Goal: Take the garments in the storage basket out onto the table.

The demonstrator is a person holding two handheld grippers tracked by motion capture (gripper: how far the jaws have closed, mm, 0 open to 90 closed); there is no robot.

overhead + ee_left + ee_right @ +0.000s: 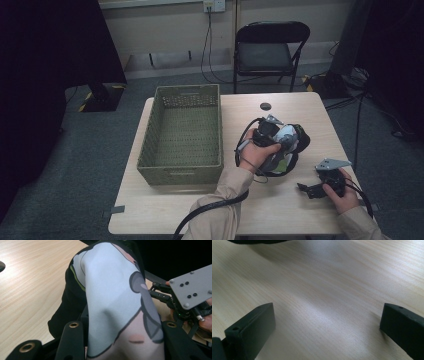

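Left gripper (267,131): it sits near the middle of the desk, a bit toward 3 o'clock. A hand (257,154) holds it from the 6 o'clock side.
Left jaws: clamped on the pillow (112,297). In the left gripper view one black jaw presses on each side of the cloth.
Pillow: a soft, bunched thing in white, grey and pink with black edges and a thin green line. In the high view it rests on the desk (295,105) at 3 o'clock from the basket (181,172), near it but not touching. The gripper sits on its 9 o'clock side.
Right gripper (306,189): low on the desk toward 4 o'clock from the middle, held in the other hand (342,192). It points toward 9 o'clock. A grey plate (332,164) sits on top of it.
Right jaws: wide apart, with bare wood between them in the right gripper view.
Gap between grippers: the right one lies at 5 o'clock from the pillow, near it but apart.
Basket: green, woven, with tall walls. It stands on the 9 o'clock half of the desk.
Chair (270,47): black, on the floor past the desk at 12 o'clock.
Cable (210,207): thick and black, running along the left sleeve.
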